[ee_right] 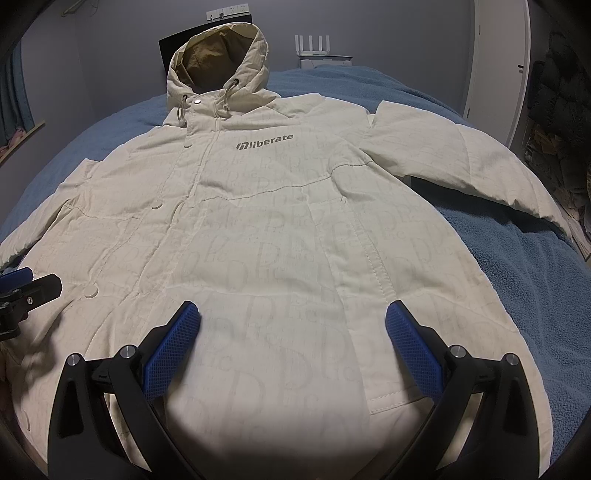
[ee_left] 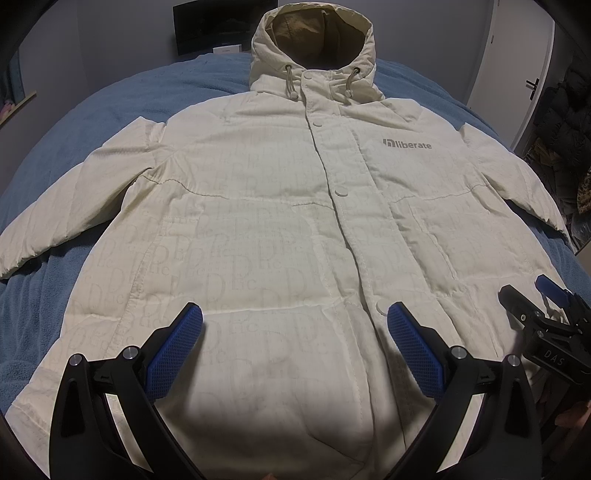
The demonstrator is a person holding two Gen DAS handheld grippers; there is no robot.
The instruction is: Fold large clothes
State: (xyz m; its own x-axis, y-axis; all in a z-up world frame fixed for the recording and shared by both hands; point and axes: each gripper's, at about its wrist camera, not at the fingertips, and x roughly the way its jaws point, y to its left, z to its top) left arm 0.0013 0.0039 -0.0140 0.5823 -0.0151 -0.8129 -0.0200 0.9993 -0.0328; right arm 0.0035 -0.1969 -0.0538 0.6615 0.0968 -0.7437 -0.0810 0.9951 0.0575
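Observation:
A large cream hooded jacket with a grey "liberate" logo lies flat, front up, snapped shut, on a blue blanket. Both sleeves spread out to the sides and the hood points away. It also fills the right wrist view. My left gripper is open and empty, hovering over the jacket's lower left front. My right gripper is open and empty, over the lower right front. The right gripper also shows at the right edge of the left wrist view; the left gripper shows at the left edge of the right wrist view.
The blue blanket covers the bed around the jacket. A dark screen and a white router stand beyond the bed's far edge. A white door and dark hanging clothes are at the right.

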